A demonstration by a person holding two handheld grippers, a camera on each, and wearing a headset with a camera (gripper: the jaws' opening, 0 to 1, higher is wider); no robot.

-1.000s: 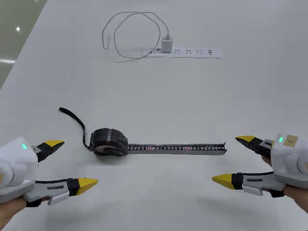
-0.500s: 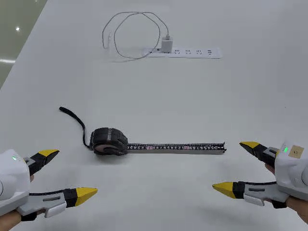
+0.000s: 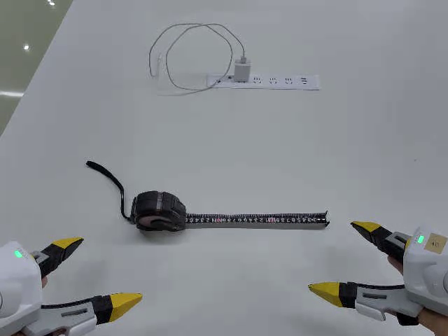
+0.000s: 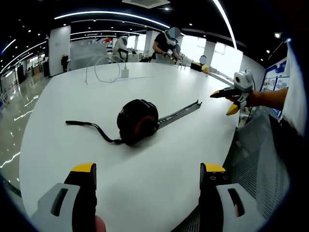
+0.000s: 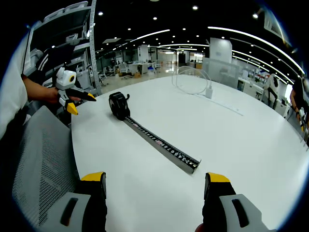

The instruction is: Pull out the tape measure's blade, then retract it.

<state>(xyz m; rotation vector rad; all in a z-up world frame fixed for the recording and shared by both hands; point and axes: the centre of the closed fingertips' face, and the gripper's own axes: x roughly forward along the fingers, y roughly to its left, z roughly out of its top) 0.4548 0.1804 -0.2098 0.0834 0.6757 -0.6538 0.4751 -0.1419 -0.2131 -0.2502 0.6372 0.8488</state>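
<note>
The head view's edges crop left hand-held gripper (image 3: 99, 271) and right hand-held gripper (image 3: 339, 257).

Black tape measure (image 3: 159, 211), white table (image 3: 315, 154)

Open-plan lab hall: white workbench (image 3: 336, 140), ceiling light strips (image 4: 111, 12), equipment rack (image 5: 72, 24), distant desks (image 5: 140, 65), people (image 4: 168, 43) working behind.
</note>
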